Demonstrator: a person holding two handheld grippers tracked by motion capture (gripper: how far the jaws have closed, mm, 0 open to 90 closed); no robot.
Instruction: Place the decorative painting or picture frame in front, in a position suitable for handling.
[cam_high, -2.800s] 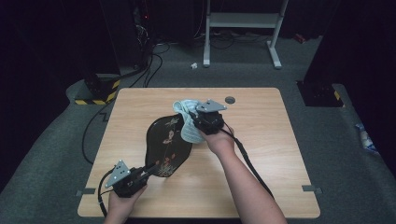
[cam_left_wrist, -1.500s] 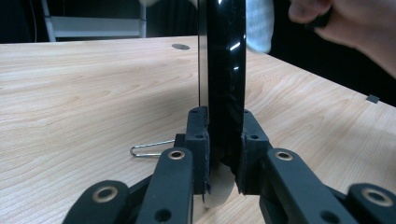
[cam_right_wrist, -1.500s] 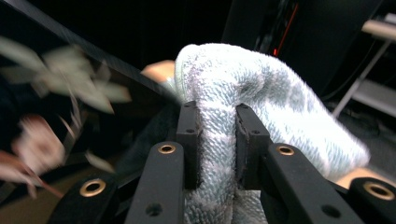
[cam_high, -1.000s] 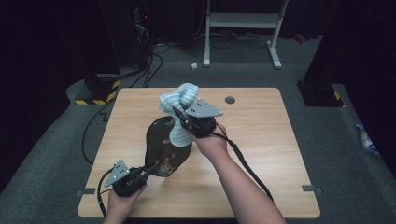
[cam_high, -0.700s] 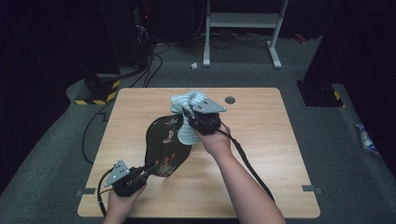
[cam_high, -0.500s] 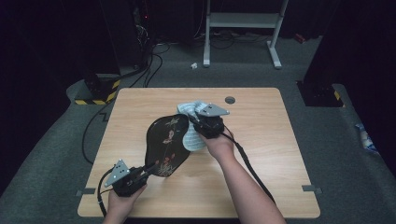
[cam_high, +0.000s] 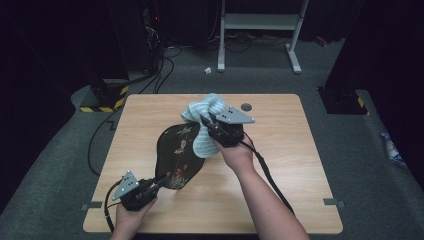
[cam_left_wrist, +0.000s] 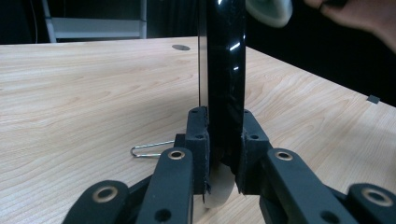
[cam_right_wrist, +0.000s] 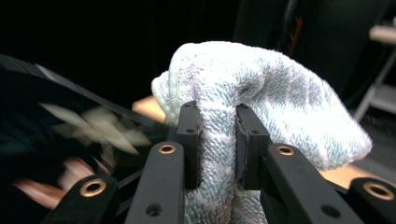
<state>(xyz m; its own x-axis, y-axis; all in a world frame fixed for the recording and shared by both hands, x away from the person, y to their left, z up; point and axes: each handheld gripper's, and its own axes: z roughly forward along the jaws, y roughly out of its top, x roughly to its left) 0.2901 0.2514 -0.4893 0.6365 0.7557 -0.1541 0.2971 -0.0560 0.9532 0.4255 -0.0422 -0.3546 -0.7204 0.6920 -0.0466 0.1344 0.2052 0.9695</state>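
Tray (cam_high: 176, 150): black lacquered oval with a painted flower pattern in red and pale tones; held over the middle-left of the table, its decorated face turned up and toward the person; seen edge-on in the left gripper view (cam_left_wrist: 221, 70), where it stands upright as a glossy dark band.
Tray support: near end caught in the left gripper; far end meets the cloth.
Cloth (cam_high: 204, 120): pale blue-white terry towel, bunched; pressed against the upper right part of the tray; a fold rises above the tray's far edge; in the right gripper view (cam_right_wrist: 261, 102) its looped pile humps over the jaws.
Left gripper (cam_high: 161, 181): held in the person's left hand near the front left of the table; jaws clamped on the tray's lower rim, one pad on each face, as the left gripper view (cam_left_wrist: 223, 144) shows; grey three-cornered plate on top.
Right gripper (cam_high: 209, 125): held in the person's right hand above the table's middle; jaws pinched tight on a fold of the cloth (cam_right_wrist: 218, 144); grey plate on top, cable trailing back along the forearm.
Table (cam_high: 280, 165): light wood top with rounded corners; a small dark round hole (cam_high: 246, 106) near its far edge.
Wire clip (cam_left_wrist: 150, 149): thin metal loop lying on the table just left of the left gripper's jaws.
Surroundings: grey carpet floor; a white metal frame (cam_high: 260, 25) beyond the table; black cables (cam_high: 165, 60) and a yellow-black striped base (cam_high: 102, 102) at far left.
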